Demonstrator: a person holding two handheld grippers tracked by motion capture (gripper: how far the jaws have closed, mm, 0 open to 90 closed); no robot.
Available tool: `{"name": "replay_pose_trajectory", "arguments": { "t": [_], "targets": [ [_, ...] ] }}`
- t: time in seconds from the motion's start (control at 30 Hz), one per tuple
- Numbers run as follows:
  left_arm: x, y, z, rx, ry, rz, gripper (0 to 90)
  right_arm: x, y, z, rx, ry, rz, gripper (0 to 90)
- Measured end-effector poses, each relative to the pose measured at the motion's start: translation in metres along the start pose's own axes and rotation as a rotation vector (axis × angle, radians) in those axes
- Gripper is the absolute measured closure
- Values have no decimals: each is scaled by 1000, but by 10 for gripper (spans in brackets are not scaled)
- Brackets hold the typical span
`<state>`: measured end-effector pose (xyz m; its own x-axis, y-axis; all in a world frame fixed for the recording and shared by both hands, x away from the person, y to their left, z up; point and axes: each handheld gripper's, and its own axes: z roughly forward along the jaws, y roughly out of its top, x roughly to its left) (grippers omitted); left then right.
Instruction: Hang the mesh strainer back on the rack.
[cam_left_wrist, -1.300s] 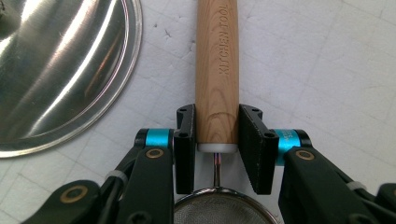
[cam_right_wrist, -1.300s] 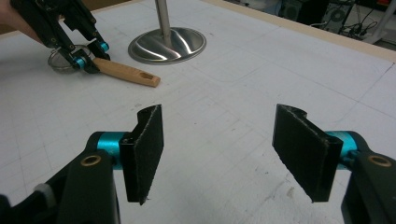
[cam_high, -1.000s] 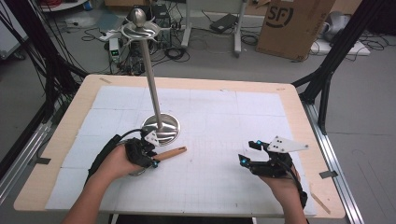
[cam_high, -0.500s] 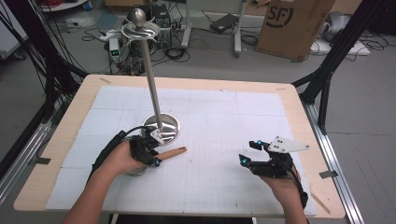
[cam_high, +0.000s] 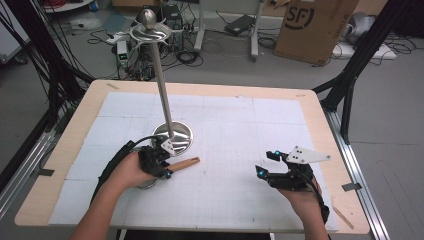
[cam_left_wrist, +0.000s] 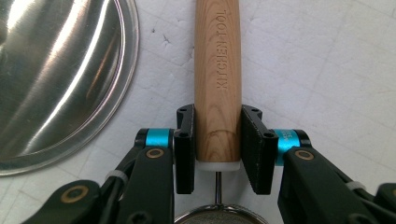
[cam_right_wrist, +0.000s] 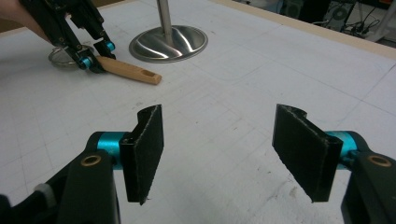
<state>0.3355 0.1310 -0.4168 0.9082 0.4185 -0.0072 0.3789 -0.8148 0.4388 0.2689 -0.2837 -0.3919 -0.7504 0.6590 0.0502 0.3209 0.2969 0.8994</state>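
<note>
thing: wooden handle (cam_left_wrist: 217, 79) stamped KITCHEN TOOL, wire stem and mesh ring at its near end, lying flat on the table (cam_high: 240, 125) | left gripper (cam_left_wrist: 217, 148): jaws just closed, clamped on handle's near end, steel stand base (cam_left_wrist: 56, 79) just left | right gripper (cam_right_wrist: 229, 154): jaws apart, nothing between, bare mat ahead

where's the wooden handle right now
In the high view the wooden handle lies on the table's left half, just in front of the steel stand's round base, its near end clamped in the left gripper.
</note>
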Motion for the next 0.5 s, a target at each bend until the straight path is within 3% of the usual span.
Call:
{"name": "replay_pose_trajectory", "arguments": {
  "t": [0.23, 0.5],
  "targets": [
    [-1, -5, -6, -45, -13, 7, 688, -1, -1, 0, 0, -1, 1, 333],
    [-6, -7, -24, -153, -11, 13, 688, -1, 0, 0, -1, 0, -3, 333]
  ]
}}
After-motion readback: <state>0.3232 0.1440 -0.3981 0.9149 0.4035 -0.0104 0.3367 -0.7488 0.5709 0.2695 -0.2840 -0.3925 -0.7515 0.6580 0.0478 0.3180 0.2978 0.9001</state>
